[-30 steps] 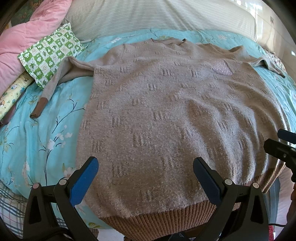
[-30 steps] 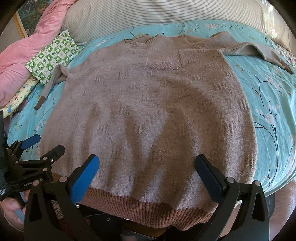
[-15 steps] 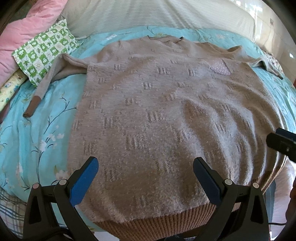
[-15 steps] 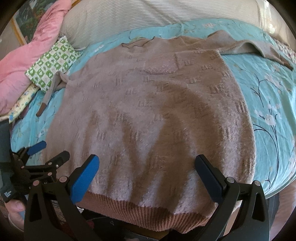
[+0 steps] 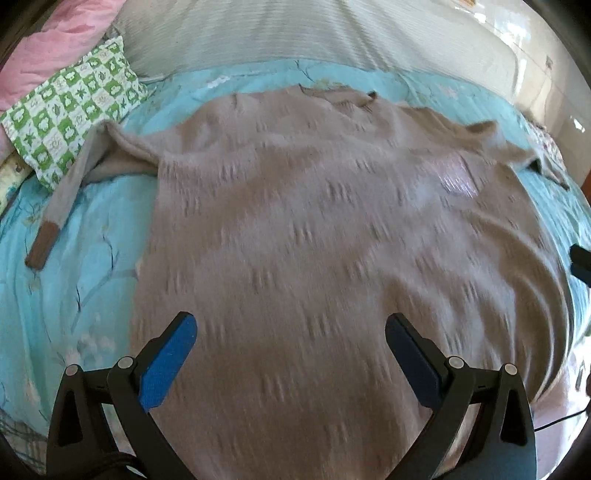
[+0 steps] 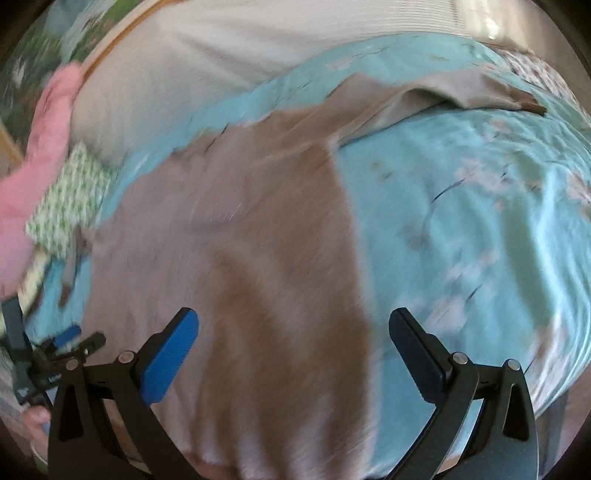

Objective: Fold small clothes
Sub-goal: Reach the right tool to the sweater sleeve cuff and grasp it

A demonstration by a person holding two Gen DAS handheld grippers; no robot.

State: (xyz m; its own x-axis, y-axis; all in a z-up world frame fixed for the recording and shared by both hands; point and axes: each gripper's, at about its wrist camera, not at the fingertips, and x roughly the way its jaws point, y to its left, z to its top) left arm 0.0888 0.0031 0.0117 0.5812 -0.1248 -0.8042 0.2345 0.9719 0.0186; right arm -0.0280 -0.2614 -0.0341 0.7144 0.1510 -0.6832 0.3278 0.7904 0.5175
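A tan knitted sweater (image 5: 314, 229) lies face up and spread flat on a turquoise floral bedspread (image 5: 74, 295), collar toward the far side. Its left sleeve with a brown cuff (image 5: 42, 243) points toward me at the left. My left gripper (image 5: 290, 339) hovers open over the lower body of the sweater, nothing between its blue pads. The right wrist view is blurred: my right gripper (image 6: 293, 338) is open above the sweater's right side edge (image 6: 258, 240), with the right sleeve (image 6: 461, 90) stretched out far right. The left gripper (image 6: 70, 339) shows at the lower left there.
A green-and-white checked pillow (image 5: 70, 122) and a pink quilt (image 5: 48, 48) lie at the far left. A striped cream bolster (image 5: 314, 33) runs along the back. A hand (image 6: 37, 421) shows at the lower left of the right wrist view.
Both grippers have moved forward over the sweater, so the brown hem has dropped out of view. The right gripper has swung to the right, toward the sweater's right edge. Both stay open.
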